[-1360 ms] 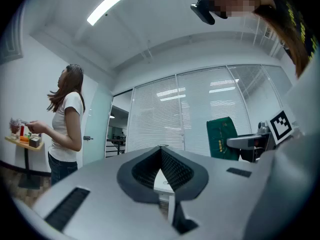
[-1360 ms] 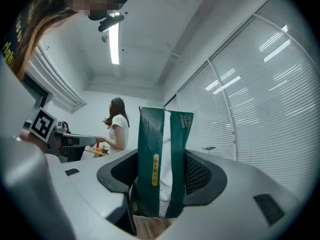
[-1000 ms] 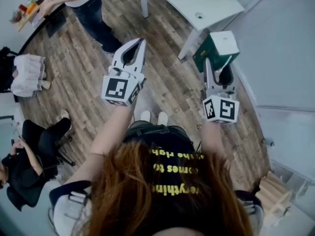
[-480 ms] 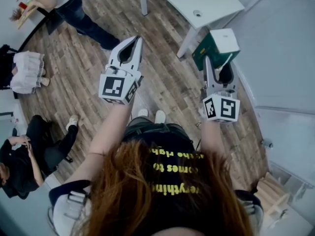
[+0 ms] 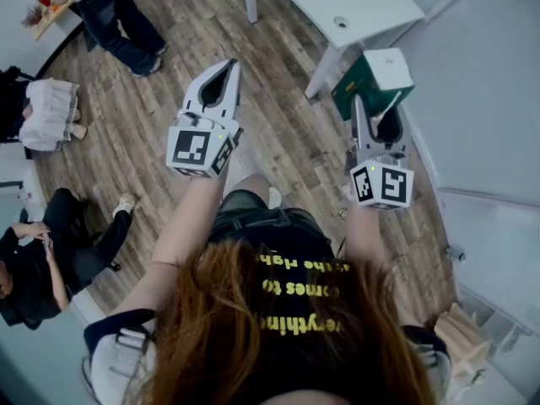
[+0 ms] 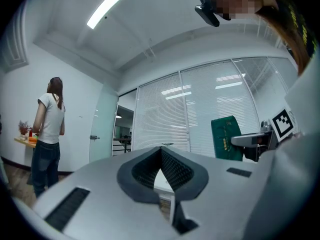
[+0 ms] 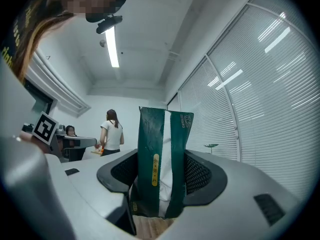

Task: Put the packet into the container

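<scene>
Standing person [image 5: 118, 24] has stepped left; white table [image 5: 325, 2] beyond packet [image 5: 367, 87].

Both tongs, the left gripper [image 5: 228, 66] and the right gripper [image 5: 375, 112], are pale grey plastic with black ribbed pads. Behind each set of jaws sits a white cube [image 5: 201, 150] printed with black square markers. Further back are a black T-shirt [image 5: 287, 247] with yellow lettering and long loose hair [image 5: 253, 336].
</scene>
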A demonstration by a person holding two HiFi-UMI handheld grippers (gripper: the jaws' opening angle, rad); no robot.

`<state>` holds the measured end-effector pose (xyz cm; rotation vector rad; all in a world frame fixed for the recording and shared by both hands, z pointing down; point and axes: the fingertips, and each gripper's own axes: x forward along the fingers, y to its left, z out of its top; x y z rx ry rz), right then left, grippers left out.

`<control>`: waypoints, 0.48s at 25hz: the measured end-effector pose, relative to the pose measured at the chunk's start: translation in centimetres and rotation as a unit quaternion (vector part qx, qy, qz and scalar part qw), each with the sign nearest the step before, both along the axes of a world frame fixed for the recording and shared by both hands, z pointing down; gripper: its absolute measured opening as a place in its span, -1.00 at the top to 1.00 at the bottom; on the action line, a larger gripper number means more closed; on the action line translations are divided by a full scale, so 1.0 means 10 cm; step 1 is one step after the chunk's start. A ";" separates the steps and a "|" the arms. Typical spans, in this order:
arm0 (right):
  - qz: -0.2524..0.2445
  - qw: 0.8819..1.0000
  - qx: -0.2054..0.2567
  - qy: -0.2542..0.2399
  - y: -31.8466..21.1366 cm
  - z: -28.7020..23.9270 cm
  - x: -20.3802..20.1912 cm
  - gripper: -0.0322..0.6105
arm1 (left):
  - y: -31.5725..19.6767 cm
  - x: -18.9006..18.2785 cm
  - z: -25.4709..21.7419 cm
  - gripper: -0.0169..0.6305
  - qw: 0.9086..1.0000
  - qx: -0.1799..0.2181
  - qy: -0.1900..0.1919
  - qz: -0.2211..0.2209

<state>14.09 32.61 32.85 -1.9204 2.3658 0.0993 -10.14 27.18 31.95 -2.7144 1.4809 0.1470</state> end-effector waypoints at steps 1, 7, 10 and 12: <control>-0.002 1.000 0.000 0.000 -0.01 0.01 0.01 0.08 | -0.01 0.01 0.01 0.94 1.000 0.000 0.000 -0.002; -0.008 1.000 -0.001 0.000 -0.22 0.02 0.01 0.08 | -0.19 0.02 0.02 0.94 1.000 -0.001 0.000 -0.008; -0.008 1.000 -0.002 0.002 -0.36 0.03 0.03 0.08 | -0.35 0.03 0.05 0.94 1.000 -0.003 0.002 -0.009; -0.005 1.000 -0.004 0.005 -0.48 0.06 0.05 0.08 | -0.48 0.06 0.09 0.94 1.000 -0.006 0.004 -0.006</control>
